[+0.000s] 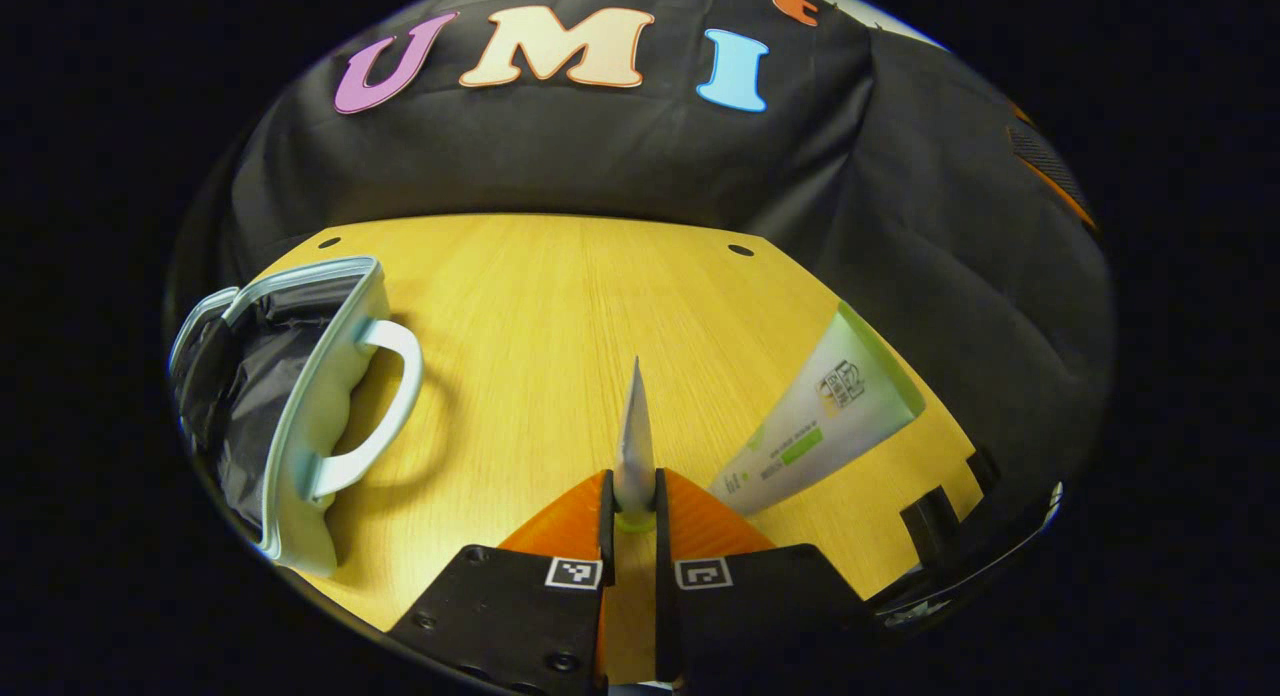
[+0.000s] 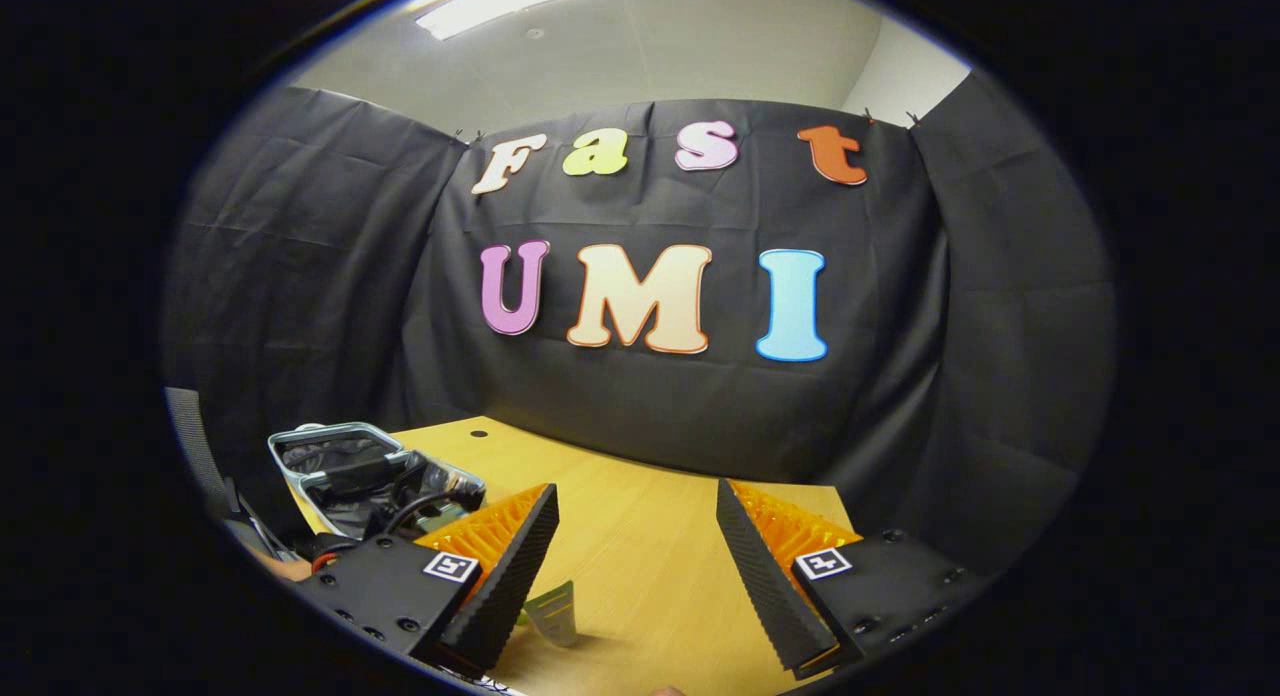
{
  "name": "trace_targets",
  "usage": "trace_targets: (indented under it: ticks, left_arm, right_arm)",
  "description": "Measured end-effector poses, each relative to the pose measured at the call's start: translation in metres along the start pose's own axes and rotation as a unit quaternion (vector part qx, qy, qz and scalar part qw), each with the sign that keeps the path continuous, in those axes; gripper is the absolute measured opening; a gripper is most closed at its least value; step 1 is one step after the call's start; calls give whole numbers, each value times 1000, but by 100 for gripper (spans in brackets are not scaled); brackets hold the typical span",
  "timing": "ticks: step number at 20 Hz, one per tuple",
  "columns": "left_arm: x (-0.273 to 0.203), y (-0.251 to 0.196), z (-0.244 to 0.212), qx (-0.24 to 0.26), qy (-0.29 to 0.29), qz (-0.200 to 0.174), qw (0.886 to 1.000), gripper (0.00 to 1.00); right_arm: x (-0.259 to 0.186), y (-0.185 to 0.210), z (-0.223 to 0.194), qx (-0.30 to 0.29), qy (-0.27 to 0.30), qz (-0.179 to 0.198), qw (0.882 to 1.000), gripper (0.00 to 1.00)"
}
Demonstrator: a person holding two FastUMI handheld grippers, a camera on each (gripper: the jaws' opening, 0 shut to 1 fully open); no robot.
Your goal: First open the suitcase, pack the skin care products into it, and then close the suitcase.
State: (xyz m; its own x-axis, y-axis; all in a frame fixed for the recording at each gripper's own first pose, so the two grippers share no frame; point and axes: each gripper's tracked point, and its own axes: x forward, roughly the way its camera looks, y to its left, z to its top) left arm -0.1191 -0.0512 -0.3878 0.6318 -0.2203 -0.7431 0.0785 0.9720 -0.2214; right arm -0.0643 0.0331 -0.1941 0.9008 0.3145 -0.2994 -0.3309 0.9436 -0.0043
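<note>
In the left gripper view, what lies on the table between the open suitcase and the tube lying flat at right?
Bare wooden table, apart from the left gripper itself, shut on a second tube seen edge-on, between the suitcase and the lying tube.

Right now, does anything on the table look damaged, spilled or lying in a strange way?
Nothing looks spilled or broken. The suitcase lies open at the table's edge, its lining showing. The left gripper is shut on a tube, edge-on. A second tube lies flat and slanted nearby, not yet packed.
</note>
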Motion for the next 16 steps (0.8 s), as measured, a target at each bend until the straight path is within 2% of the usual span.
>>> trace_targets:
  ticks: [5,6,16]
  left_arm:
    - [-29,10,23,7,-10,11,1000,12]
    - [-36,13,29,6,-15,16,1000,13]
    - [-111,52,78,2,-54,75,996,11]
  right_arm:
    - [6,27,-39,3,26,31,999,96]
    - [8,31,-46,4,32,35,999,99]
    - [30,63,-176,21,136,55,989,99]
